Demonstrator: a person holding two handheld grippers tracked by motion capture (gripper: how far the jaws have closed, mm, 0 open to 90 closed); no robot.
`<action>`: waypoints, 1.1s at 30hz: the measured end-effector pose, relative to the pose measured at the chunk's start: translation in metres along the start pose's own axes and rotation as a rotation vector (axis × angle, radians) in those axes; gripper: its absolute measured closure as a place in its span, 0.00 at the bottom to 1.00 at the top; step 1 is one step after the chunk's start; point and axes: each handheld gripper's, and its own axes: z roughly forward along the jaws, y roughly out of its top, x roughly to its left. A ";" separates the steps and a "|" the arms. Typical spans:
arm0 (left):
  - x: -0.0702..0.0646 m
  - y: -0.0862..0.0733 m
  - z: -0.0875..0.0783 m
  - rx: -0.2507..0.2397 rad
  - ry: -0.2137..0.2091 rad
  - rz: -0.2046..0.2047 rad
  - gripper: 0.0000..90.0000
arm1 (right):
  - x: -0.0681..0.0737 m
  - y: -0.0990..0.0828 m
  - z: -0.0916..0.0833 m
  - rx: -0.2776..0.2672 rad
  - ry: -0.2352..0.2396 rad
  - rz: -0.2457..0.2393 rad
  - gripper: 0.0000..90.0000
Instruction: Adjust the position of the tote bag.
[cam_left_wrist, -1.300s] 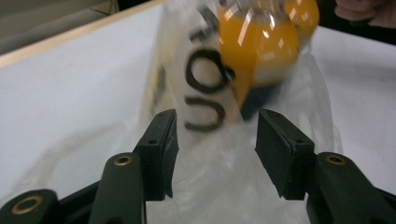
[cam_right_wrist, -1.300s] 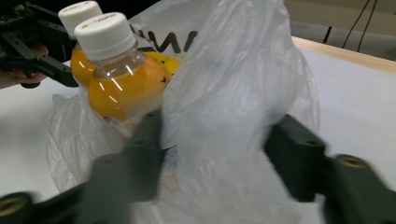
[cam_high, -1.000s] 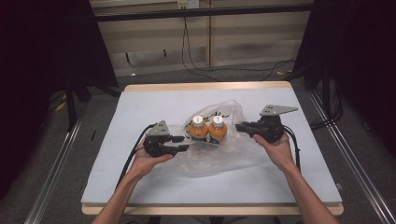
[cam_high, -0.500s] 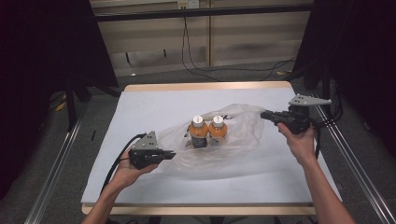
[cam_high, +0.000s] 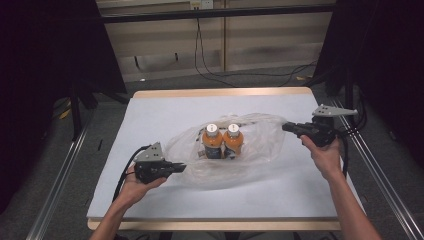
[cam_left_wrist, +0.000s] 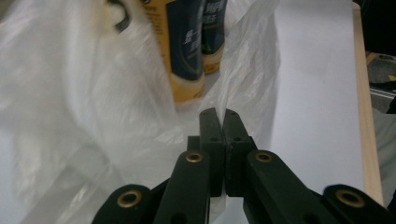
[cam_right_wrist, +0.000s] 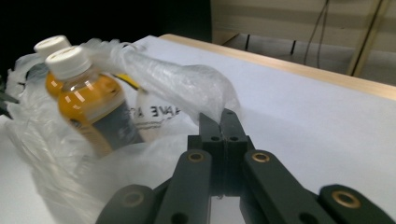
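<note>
- The clear plastic bag (cam_high: 235, 150) lies crumpled near the middle of the table (cam_high: 165, 107), thin and glossy, with dark printed lettering on one side that reads in the right gripper view.
- Two bottles (cam_high: 222, 140) of orange drink stand upright inside the bag, side by side and touching, each with a white cap and a dark label.
- The left gripper (cam_high: 176, 168) sits at the bag's near left corner; in the left gripper view its jaws are pressed together with a fold of the film pinched at their tips.
- The right gripper (cam_high: 288, 127) is at the bag's far right end; its jaws are likewise closed tight on a raised flap of the film, which stands up in a peak above the tips.
- The bag is stretched between the two grips, running slantwise across the table.
- Bare white table surrounds the bag on every side: a wide strip at the far edge, a broad band toward the person, and open room at the left.
- The right gripper is close to the table's right edge, near the metal rail (cam_high: 372, 165) beside it; the left one is well inside the left edge.
</note>
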 end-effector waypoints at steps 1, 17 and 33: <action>0.000 0.000 0.000 0.000 0.000 0.000 1.00 | 0.000 0.000 0.000 0.000 0.000 0.000 1.00; -0.007 0.011 -0.011 -0.118 0.037 -0.038 0.63 | 0.014 -0.004 -0.002 -0.020 0.002 -0.022 0.69; 0.012 0.068 -0.006 -0.108 0.049 0.030 0.93 | 0.050 0.031 -0.002 -0.059 0.103 -0.123 0.99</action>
